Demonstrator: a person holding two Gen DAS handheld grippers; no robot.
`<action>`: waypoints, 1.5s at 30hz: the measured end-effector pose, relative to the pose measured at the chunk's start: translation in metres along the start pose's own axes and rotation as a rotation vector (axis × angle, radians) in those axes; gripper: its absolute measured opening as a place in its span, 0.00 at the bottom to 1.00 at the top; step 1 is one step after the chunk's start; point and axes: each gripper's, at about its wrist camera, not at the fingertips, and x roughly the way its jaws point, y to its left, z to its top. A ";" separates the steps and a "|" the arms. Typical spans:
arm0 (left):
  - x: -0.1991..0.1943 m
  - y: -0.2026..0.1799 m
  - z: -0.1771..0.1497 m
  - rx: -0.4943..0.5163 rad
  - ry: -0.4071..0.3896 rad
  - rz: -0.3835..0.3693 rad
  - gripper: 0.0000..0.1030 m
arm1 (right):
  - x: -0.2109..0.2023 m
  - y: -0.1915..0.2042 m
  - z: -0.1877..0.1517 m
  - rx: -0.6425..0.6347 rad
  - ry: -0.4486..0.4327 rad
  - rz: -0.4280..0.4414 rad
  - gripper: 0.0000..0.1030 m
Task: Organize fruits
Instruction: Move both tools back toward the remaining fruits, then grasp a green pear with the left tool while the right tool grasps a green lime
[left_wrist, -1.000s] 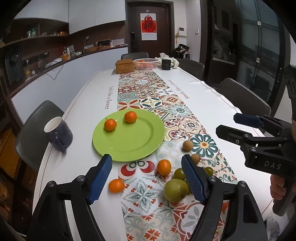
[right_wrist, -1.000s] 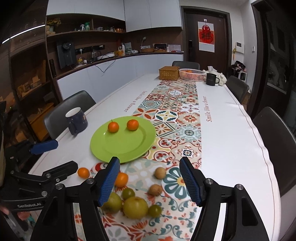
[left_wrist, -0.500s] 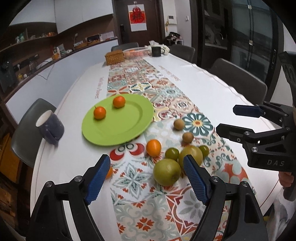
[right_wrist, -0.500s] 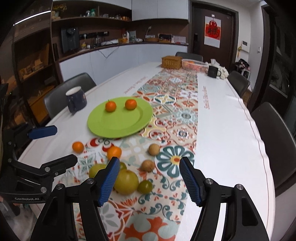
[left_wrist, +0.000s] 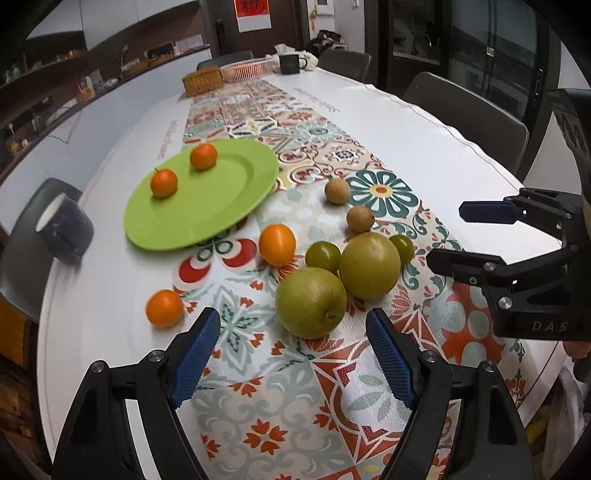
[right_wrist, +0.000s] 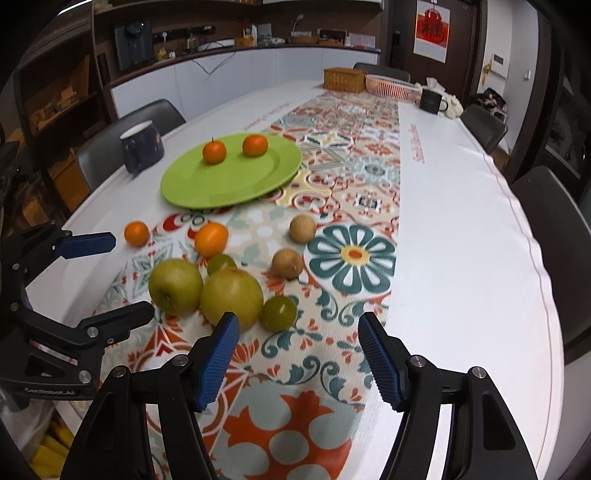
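A green plate (left_wrist: 207, 210) (right_wrist: 236, 181) holds two small oranges (left_wrist: 203, 156) (right_wrist: 255, 144). In front of it on the patterned runner lie two loose oranges (left_wrist: 277, 244) (left_wrist: 164, 308), two large green apples (left_wrist: 311, 302) (left_wrist: 369, 265), two small green fruits (left_wrist: 323, 254) and two brown fruits (left_wrist: 337, 191). My left gripper (left_wrist: 293, 350) is open and empty, just short of the nearer apple. My right gripper (right_wrist: 298, 352) is open and empty, just short of the other apple (right_wrist: 232, 297) and a small green fruit (right_wrist: 279, 312).
A dark blue mug (left_wrist: 64, 230) (right_wrist: 142, 149) stands left of the plate near the table edge. A wicker box (right_wrist: 343, 78), a pink basket (right_wrist: 391, 86) and a black mug (right_wrist: 432, 101) stand at the far end. Chairs surround the table.
Both grippers have moved forward and down toward the cluster of loose fruit, which now looks larger and closer. Both stay open. No fruit has moved.
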 end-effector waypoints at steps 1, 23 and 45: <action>0.003 0.000 0.000 -0.001 0.006 -0.008 0.79 | 0.002 0.000 -0.001 0.001 0.007 0.002 0.65; 0.043 0.003 0.009 -0.034 0.071 -0.050 0.78 | 0.043 -0.003 0.005 -0.018 0.076 0.014 0.58; 0.044 0.015 0.005 -0.114 0.092 -0.112 0.48 | 0.067 0.001 0.021 -0.037 0.063 0.062 0.46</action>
